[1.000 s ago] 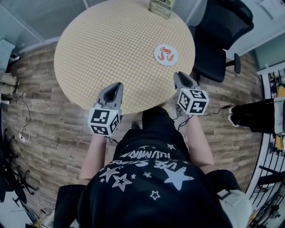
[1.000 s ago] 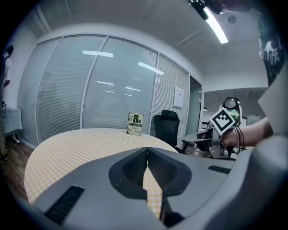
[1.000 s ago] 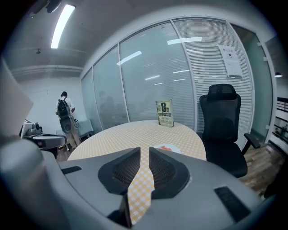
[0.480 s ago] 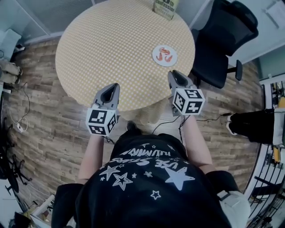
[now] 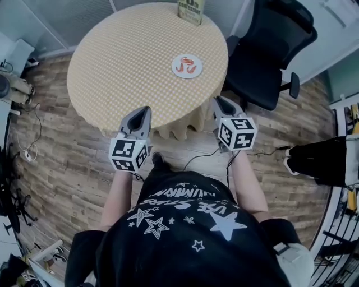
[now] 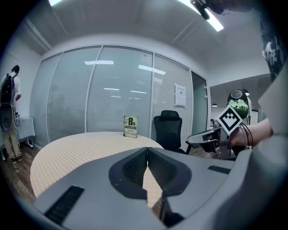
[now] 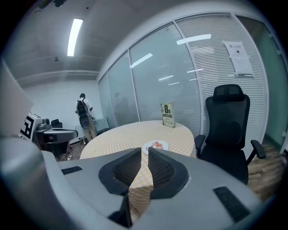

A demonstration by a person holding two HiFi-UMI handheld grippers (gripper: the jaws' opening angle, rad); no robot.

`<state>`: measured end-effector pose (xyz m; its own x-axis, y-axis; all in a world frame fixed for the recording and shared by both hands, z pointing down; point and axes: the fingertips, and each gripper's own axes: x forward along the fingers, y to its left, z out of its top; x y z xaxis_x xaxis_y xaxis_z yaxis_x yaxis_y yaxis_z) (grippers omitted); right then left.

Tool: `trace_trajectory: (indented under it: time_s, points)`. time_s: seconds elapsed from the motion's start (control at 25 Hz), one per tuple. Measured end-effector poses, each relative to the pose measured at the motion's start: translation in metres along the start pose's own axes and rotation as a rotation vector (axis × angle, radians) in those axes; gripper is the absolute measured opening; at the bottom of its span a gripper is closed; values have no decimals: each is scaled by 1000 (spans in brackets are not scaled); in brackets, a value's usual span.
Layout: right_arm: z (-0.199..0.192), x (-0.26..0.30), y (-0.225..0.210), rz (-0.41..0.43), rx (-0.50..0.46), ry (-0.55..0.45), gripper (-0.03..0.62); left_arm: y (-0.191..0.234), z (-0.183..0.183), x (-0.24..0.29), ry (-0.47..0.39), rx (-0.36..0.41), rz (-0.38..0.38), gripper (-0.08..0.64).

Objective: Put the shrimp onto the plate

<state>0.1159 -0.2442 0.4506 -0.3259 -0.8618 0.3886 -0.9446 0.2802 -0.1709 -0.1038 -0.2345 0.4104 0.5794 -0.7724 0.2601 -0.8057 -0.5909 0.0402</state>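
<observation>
The round table (image 5: 123, 56) wears a yellow checked cloth. On its right part lies a small white plate (image 5: 175, 72) with red-orange shrimp (image 5: 188, 65) on it. The right gripper view shows the same plate (image 7: 163, 146) and shrimp (image 7: 157, 144) well beyond the jaws. My left gripper (image 5: 146, 108) is held at the table's near edge, its jaws closed together and empty (image 6: 147, 148). My right gripper (image 5: 216, 99) hangs off the table's near right edge, over the floor. Its jaws are almost touching with nothing between them (image 7: 144, 149).
A book (image 5: 190, 10) stands upright at the table's far edge. A black office chair (image 5: 269, 45) is close to the table's right side. Wood floor with cables (image 5: 28, 162) surrounds the table. A person (image 7: 83, 112) stands far back by the glass wall.
The view has drawn back from the table. Both grippers have come back from above the tabletop to its near edge. The plate with shrimp stayed in place on the table.
</observation>
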Motion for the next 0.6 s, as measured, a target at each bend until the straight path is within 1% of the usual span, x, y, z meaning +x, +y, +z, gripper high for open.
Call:
trace_trajectory:
  time_s: [0.12, 0.28, 0.44, 0.6]
  points:
    - [-5, -24, -5, 43, -17, -11, 58, -32, 6, -5, -24, 18, 20, 9]
    - [-15, -57, -4, 119, -41, -19, 57, -75, 5, -21, -44, 16, 53, 9]
    - [-30, -87, -7, 167, -40, -23, 57, -112, -6, -37, -36, 3, 79, 9]
    - [-45, -114, -3, 212, -40, -18, 57, -137, -19, -59, -22, -13, 117, 9]
